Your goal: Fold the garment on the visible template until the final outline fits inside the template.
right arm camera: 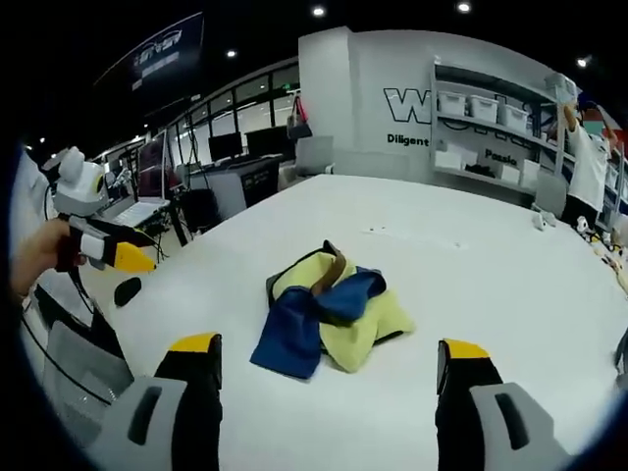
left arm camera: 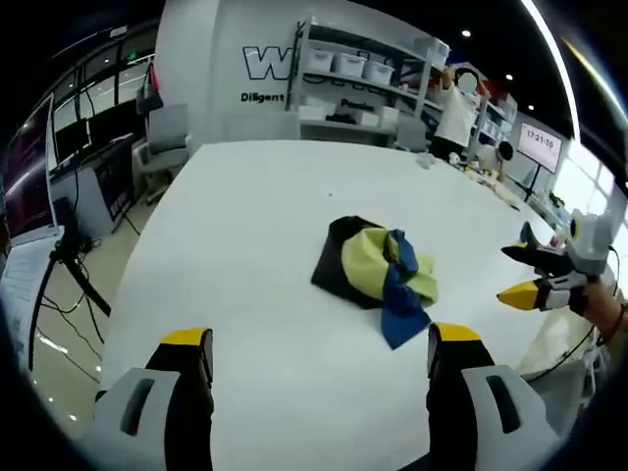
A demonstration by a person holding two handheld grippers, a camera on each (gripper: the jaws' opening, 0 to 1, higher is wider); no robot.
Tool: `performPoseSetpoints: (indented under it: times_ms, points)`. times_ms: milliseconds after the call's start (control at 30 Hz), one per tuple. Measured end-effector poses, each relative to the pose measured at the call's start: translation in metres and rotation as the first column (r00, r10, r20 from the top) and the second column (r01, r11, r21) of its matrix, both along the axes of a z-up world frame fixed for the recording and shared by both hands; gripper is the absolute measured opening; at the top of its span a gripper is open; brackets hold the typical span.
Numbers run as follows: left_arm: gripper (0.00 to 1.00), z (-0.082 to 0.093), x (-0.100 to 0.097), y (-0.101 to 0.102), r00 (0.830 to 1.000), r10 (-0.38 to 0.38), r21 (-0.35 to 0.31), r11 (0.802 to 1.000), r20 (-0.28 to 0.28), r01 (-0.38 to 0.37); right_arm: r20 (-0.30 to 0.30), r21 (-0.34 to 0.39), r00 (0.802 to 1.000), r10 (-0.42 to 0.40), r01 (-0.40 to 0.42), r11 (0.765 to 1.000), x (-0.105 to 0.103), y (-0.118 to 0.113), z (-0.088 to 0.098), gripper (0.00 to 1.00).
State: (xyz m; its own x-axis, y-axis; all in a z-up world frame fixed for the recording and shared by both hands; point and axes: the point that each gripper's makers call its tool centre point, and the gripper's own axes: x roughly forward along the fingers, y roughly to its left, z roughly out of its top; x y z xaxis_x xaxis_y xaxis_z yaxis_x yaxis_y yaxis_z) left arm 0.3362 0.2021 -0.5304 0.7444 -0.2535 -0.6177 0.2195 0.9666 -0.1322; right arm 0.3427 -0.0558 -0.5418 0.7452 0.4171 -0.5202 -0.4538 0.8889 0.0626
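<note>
Yellow, blue and black cloth lies in a crumpled heap on the white table (left arm camera: 245,245): this is the garment (left arm camera: 378,270), and in the left gripper view it sits a little right of the middle of the frame. A blue corner of it points toward the lower right, and the black part is at its left edge. I cannot see a marked outline on the table in either view.

My left gripper (left arm camera: 321,348) rises from the bottom of its view with the two yellow-tipped jaws wide apart, and nothing is between them. It is above the bare table, near the garment but not touching it. At the right edge of the same frame I see my right gripper (left arm camera: 520,273), also with its jaws parted and holding nothing, well apart from the cloth.

In the right gripper view the garment (right arm camera: 329,316) is in the middle of the frame, the blue part at the lower left and the yellow part to the right. The right gripper (right arm camera: 329,358) stands wide open at the bottom with nothing in it, just short of the cloth. My left gripper (right arm camera: 123,257) shows at the left edge, held by my hand (right arm camera: 34,260).

Shelves with white bins (left arm camera: 368,78) stand in the upper middle of the left gripper view, and a person (left arm camera: 456,113) stands beside them.
</note>
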Motion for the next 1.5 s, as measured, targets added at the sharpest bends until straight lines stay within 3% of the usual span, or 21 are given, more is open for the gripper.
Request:
performPoseSetpoints:
  times_ms: [233, 500, 767, 900, 1033, 1133, 1500]
  points:
    - [0.84, -0.011, 0.024, -0.010, 1.000, 0.003, -0.017, 1.000, -0.010, -0.003, 0.027, 0.019, 0.999, 0.022, -0.022, 1.000, 0.032, 0.012, -0.007, 0.88]
    - [0.81, -0.027, 0.049, -0.028, 0.999, -0.017, -0.047, 0.999, -0.040, 0.015, -0.009, 0.049, 0.999, 0.035, -0.035, 0.998, 0.051, 0.022, -0.024, 0.82]
    - [0.76, -0.054, 0.067, -0.040, 0.997, -0.044, -0.007, 0.999, -0.058, 0.044, -0.016, -0.035, 0.998, 0.063, -0.063, 0.997, 0.075, 0.025, -0.046, 0.74]
    - [0.75, -0.069, 0.076, -0.048, 0.996, -0.050, -0.006, 0.999, -0.075, 0.050, -0.025, -0.041, 0.997, 0.067, -0.068, 0.997, 0.086, 0.028, -0.055, 0.70]
    - [0.71, -0.083, 0.084, -0.055, 0.994, -0.063, 0.001, 0.998, -0.093, 0.063, -0.039, -0.038, 0.997, 0.070, -0.072, 0.997, 0.093, 0.031, -0.065, 0.66]
    - [0.71, -0.093, 0.087, -0.057, 0.992, -0.043, -0.007, 0.999, -0.118, 0.043, -0.051, 0.005, 0.997, 0.058, -0.057, 0.998, 0.098, 0.034, -0.070, 0.64]
    - [0.57, -0.126, 0.098, -0.074, 0.984, -0.049, -0.013, 0.999, -0.172, 0.047, -0.068, -0.016, 0.996, 0.055, -0.056, 0.998, 0.110, 0.038, -0.092, 0.55]
